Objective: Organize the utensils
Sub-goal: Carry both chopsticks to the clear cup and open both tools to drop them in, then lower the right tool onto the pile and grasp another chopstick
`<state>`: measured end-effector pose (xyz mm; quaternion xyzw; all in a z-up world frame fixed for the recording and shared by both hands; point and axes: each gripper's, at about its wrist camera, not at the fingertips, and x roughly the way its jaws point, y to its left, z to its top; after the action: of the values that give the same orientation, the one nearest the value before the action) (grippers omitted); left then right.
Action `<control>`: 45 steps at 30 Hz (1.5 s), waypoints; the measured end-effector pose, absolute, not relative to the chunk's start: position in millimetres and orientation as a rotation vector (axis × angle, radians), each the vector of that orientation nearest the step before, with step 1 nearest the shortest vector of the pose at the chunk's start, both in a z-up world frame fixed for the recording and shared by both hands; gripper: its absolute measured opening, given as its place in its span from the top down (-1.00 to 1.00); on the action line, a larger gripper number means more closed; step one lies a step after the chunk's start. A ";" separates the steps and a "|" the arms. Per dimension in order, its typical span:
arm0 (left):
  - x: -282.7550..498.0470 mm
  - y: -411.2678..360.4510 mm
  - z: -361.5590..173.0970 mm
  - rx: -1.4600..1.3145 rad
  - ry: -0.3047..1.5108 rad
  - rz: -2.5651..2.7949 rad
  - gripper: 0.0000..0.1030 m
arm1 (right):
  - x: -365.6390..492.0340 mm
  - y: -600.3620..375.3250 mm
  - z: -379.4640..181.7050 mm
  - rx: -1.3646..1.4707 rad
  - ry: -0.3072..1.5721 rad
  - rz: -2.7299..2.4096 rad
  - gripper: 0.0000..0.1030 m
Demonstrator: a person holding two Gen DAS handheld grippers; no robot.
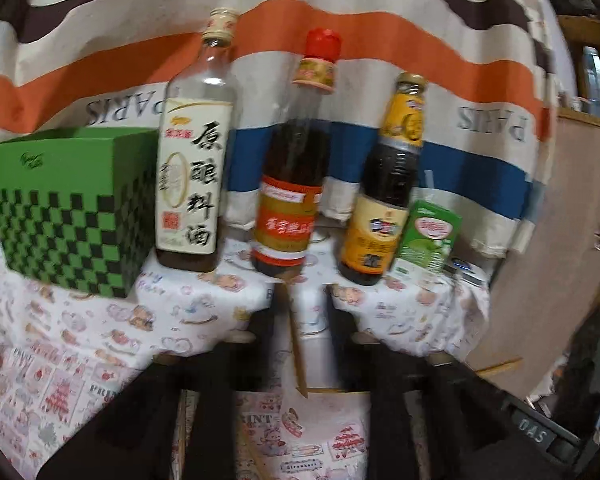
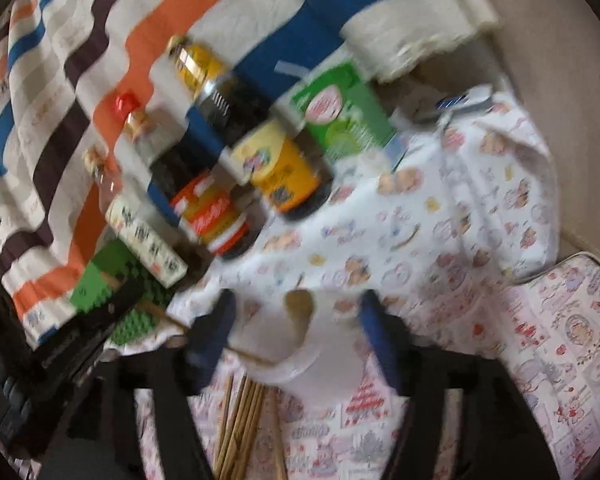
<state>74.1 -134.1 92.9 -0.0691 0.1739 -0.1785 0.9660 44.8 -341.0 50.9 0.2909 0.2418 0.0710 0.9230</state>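
In the left wrist view my left gripper (image 1: pixel 304 312) has its black fingers apart over a white cup-like holder (image 1: pixel 312 322). A single wooden chopstick (image 1: pixel 298 352) slants loose between the fingers, with no pad pressing on it. In the right wrist view my right gripper (image 2: pixel 298 324) stands wide, blue pads (image 2: pixel 220 320) either side of the same white holder (image 2: pixel 316 348), apparently not pressing it. One chopstick (image 2: pixel 252 357) leans across the holder's rim. A bundle of chopsticks (image 2: pixel 240 420) lies on the cloth beneath the right gripper. Both views are blurred.
Behind stand a cooking-wine bottle (image 1: pixel 196 160), a red-capped bottle (image 1: pixel 292 184), a dark sauce bottle (image 1: pixel 388 192) and a green carton (image 1: pixel 428 236). A green checked box (image 1: pixel 68 208) sits at the left. A printed tablecloth (image 2: pixel 440 240) covers the table; a striped cloth (image 1: pixel 340 40) hangs behind.
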 end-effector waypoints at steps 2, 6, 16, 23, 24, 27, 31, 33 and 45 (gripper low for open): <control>63.3 -130.4 98.2 -0.101 0.298 -0.350 -0.26 | 43.9 -336.3 51.2 0.584 0.509 0.126 -0.42; 41.1 -119.3 108.3 -0.058 0.249 -0.331 -0.37 | 54.9 -319.1 43.6 0.454 0.631 0.026 -0.49; 5.6 -59.5 86.7 -0.145 0.193 -0.232 -0.92 | 58.2 -292.3 32.4 0.362 0.695 0.065 -0.49; 17.8 -18.0 46.4 -0.136 0.281 -0.095 -0.92 | 59.6 -264.9 27.2 0.180 0.720 0.047 -0.61; 20.5 -12.4 41.7 -0.148 0.305 -0.075 -0.92 | 60.1 -261.0 24.9 0.170 0.735 0.056 -0.61; 33.0 -2.2 30.2 -0.190 0.420 -0.015 -0.92 | 58.8 -251.5 20.5 0.159 0.769 0.096 -0.61; 46.3 1.4 13.6 -0.178 0.535 0.045 -0.92 | 56.5 -234.2 15.6 0.120 0.812 0.144 -0.61; 50.0 -0.5 7.8 -0.152 0.562 0.038 -0.92 | 56.1 -223.6 11.4 0.090 0.845 0.185 -0.61; 57.2 1.1 -0.5 -0.148 0.591 0.076 -0.92 | 63.9 -207.7 -17.0 0.015 0.971 0.190 -0.22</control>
<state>57.2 1.1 -0.6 -0.0729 0.2908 0.0376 0.9533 63.9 -207.7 -17.0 0.0071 0.4657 0.0913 0.8802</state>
